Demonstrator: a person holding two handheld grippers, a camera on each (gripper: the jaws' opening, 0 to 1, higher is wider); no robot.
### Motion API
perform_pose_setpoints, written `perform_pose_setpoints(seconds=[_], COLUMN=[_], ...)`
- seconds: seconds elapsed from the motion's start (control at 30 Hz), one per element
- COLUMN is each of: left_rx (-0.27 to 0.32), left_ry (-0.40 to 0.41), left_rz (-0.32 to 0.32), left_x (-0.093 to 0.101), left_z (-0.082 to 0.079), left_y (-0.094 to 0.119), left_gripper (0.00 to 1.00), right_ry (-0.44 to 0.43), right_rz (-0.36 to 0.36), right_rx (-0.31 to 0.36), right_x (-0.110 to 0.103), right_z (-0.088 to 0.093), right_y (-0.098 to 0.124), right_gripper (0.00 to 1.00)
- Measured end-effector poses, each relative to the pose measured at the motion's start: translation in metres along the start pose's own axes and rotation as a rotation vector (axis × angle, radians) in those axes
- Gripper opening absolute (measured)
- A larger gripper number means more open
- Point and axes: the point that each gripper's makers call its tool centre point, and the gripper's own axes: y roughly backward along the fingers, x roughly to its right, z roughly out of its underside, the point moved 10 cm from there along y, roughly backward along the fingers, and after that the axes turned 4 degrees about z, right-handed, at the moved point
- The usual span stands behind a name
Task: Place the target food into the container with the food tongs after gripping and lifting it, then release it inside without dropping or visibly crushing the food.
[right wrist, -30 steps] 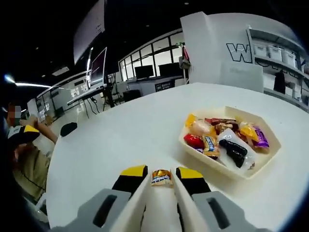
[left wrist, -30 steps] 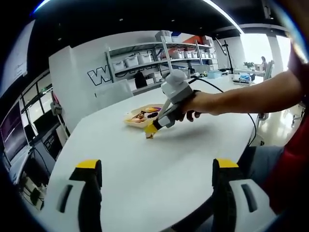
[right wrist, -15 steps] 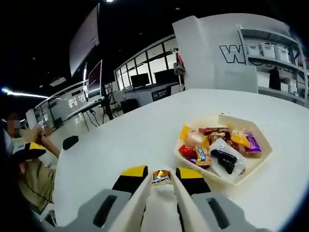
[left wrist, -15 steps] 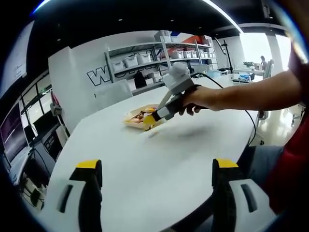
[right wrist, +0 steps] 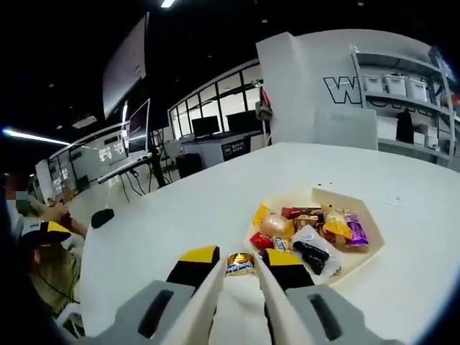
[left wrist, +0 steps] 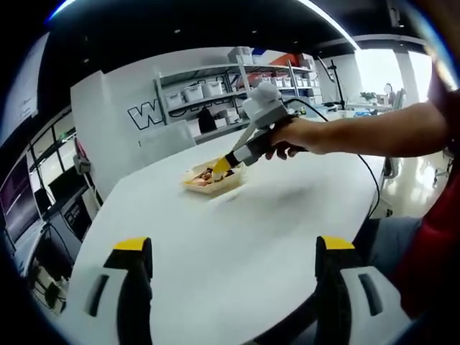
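Pinching the small wrapped candy between your right gripper tips, near the container's 8 o'clock rim, you likely carry something light, slick and crushable, so grip gently mid-wrapper; your left gripper waits wide open, empty
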Motion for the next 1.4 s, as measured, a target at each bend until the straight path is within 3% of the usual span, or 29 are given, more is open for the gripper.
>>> perform_pose_setpoints(seconds=[0.43,1.4], left_rx=[-0.001,-0.009], left_ry=[0.001,0.017], left_rz=[0.0,-0.024], left_x=[-0.002,-0.014], left_z=[-0.001,0.001], left_y=[-0.003,-0.009], left_gripper=[0.92,0.92], right_ry=[0.006,0.011], right_rz=[0.025,0.068], right_rx=[0.027,0.032], right_x=[0.017,0.049], right_z=[-0.018,-0.032], right_y=[0.002,-0.013], right_gripper=[0.18,0.19])
